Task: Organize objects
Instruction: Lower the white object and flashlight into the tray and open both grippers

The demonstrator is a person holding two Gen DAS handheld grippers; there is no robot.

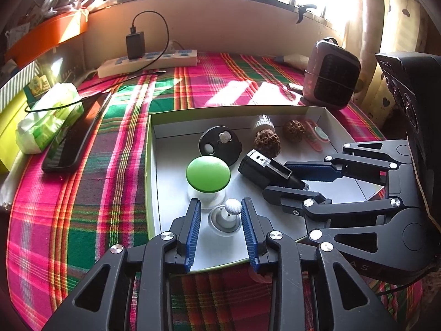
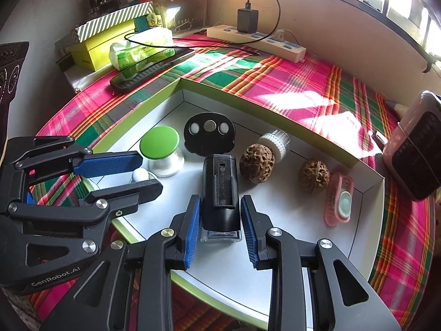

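Your left hand-held gripper (image 1: 219,213) stands open around a small white ball (image 1: 233,206), your right hand-held gripper (image 2: 220,212) open astride a black block (image 2: 219,186) in the tray (image 2: 366,193).

In the tray (image 2: 366,190), 2 walnuts (image 2: 257,163) lie right of the stamp (image 2: 219,190), the brush (image 2: 339,199) rightmost.

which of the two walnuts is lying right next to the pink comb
The walnut on the right side of the box, beside the pink comb. The other walnut lies by the white ridged cap.
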